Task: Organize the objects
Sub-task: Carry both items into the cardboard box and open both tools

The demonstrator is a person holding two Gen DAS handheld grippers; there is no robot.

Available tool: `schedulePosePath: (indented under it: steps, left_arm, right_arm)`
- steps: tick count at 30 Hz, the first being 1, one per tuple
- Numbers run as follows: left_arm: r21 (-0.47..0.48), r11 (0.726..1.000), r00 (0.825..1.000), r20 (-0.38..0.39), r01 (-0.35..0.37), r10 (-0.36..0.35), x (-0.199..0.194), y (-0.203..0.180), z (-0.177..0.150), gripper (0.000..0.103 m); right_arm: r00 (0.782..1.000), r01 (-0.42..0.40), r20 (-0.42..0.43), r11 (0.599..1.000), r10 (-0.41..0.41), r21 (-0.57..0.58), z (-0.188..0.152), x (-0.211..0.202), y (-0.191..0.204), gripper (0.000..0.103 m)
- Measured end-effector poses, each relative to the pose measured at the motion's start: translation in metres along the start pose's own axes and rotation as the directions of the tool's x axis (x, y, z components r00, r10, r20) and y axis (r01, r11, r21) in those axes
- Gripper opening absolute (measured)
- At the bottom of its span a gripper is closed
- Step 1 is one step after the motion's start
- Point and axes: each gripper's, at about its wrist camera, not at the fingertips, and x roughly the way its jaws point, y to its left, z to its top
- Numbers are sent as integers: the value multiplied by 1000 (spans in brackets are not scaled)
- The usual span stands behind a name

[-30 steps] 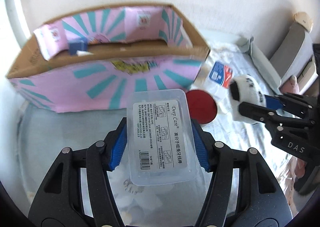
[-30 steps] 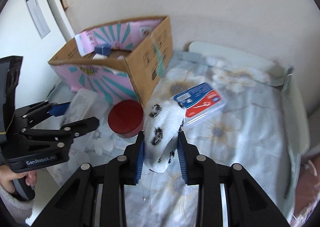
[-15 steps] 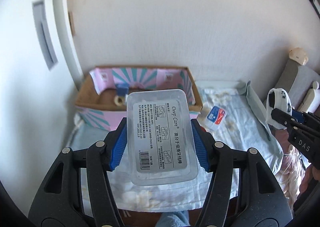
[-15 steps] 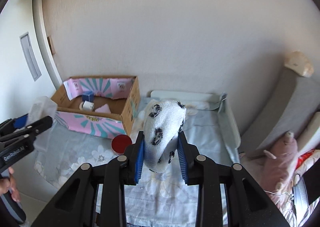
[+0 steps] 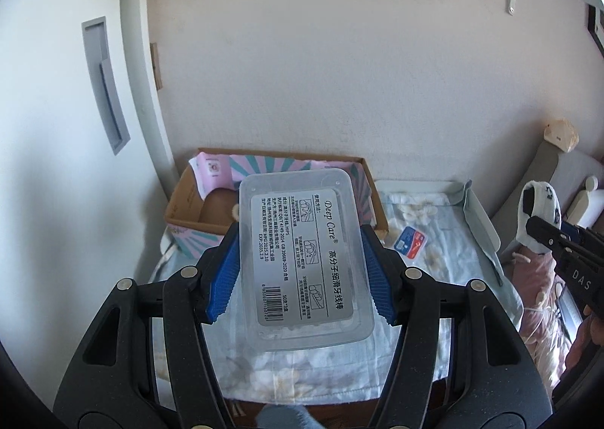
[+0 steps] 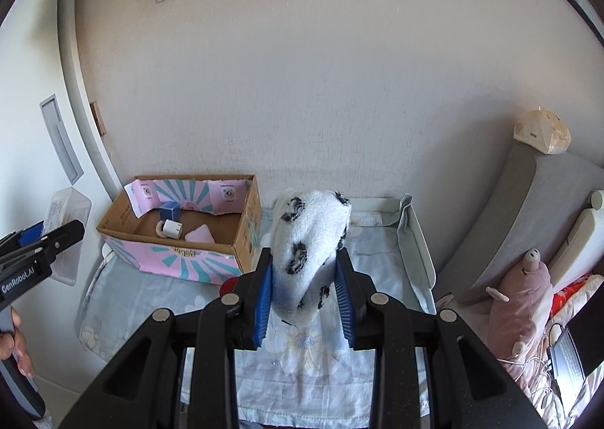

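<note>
My left gripper (image 5: 302, 274) is shut on a clear plastic floss-pick box (image 5: 304, 257) with a printed label, held high above the table. My right gripper (image 6: 304, 297) is shut on a white sock with black spots (image 6: 307, 251), also held high; it shows at the right edge of the left wrist view (image 5: 540, 212). The open pink-and-teal cardboard box (image 6: 181, 263) stands at the table's back left and holds a blue cube (image 6: 168, 210), a white roll (image 6: 170, 229) and a pink pad (image 6: 199, 234). A red lid (image 6: 227, 285) peeks out beside the box.
A blue-and-red packet (image 5: 410, 242) lies on the floral cloth (image 5: 434, 259) right of the box. A grey cushion (image 6: 528, 221), a pink plush pig (image 6: 523, 300) and a laptop (image 6: 566, 361) sit to the right. White wall behind, door frame at left.
Both grippers have pulled up and back from the table with their objects still held; the box and table now look small and far below.
</note>
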Motion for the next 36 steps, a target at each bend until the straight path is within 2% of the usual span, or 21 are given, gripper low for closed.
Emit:
schedulePosePath:
  steps: [6, 14, 21, 28, 36]
  left_arm:
    - [1, 1000, 1000, 5, -12, 12, 17, 24, 24, 57]
    - [-19, 998, 998, 0, -60, 60, 48, 74, 57, 57]
    - [-24, 996, 995, -51, -86, 85, 84, 108, 67, 57]
    - [-12, 998, 993, -98, -64, 63, 125, 123, 79, 57]
    - [-1, 1000, 985, -174, -8, 8, 184, 128, 97, 57]
  right_arm:
    - [1000, -19, -3, 999, 19, -29, 26, 21, 24, 28]
    - [995, -102, -24, 991, 100, -87, 58, 64, 83, 28]
    - [987, -155, -67, 982, 149, -109, 74, 102, 127, 28]
    - [977, -188, -132, 973, 170, -135, 89, 149, 161, 28]
    - [964, -195, -212, 969, 161, -154, 95, 201, 178, 28]
